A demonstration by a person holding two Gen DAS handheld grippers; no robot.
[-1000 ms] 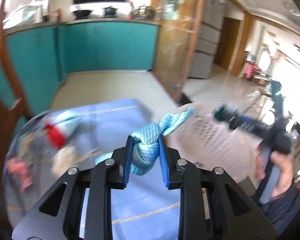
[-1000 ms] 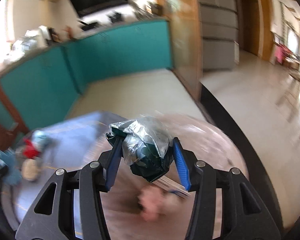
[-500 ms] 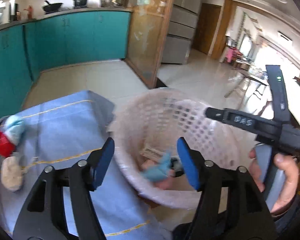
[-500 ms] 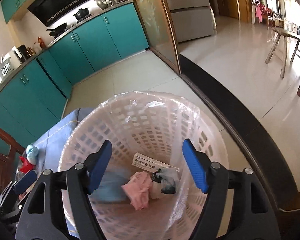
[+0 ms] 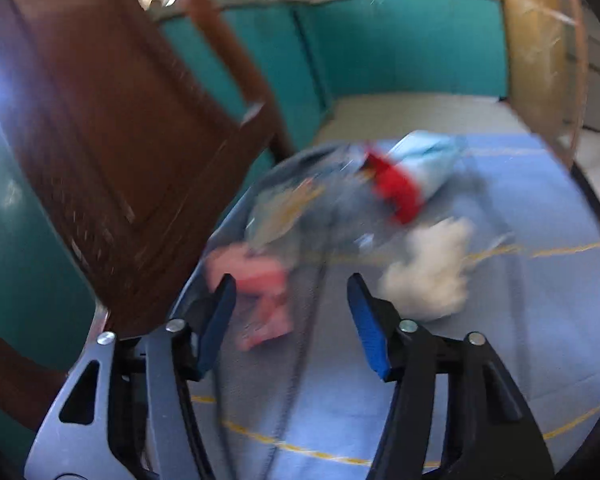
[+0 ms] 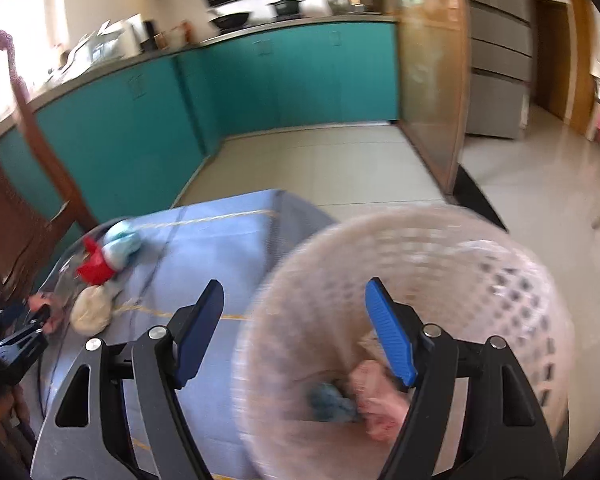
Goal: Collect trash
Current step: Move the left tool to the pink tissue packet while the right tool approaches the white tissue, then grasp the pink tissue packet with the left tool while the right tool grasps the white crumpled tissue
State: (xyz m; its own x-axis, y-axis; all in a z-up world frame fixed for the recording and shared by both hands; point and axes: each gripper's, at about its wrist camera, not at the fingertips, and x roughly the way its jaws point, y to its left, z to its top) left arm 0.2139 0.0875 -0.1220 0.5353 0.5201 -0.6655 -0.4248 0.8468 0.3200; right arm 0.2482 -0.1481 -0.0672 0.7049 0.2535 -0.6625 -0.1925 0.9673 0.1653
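Left wrist view: left tool spread, narrowing, nothing gripped, aimed at litter on the blue-clothed worktop; pink scrap just ahead by the left pad, cream wad off the right pad, red-and-blue bundle further back; all likely light, soft, crushable, best pinched mid-bulk. Right wrist view: right tool released, empty, over the lattice basket already holding crumpled scraps

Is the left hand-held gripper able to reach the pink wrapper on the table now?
Probably yes. The left hand-held gripper is empty, its jaws closing, and the pink wrapper lies just ahead of its left finger with nothing between; the view is blurred.
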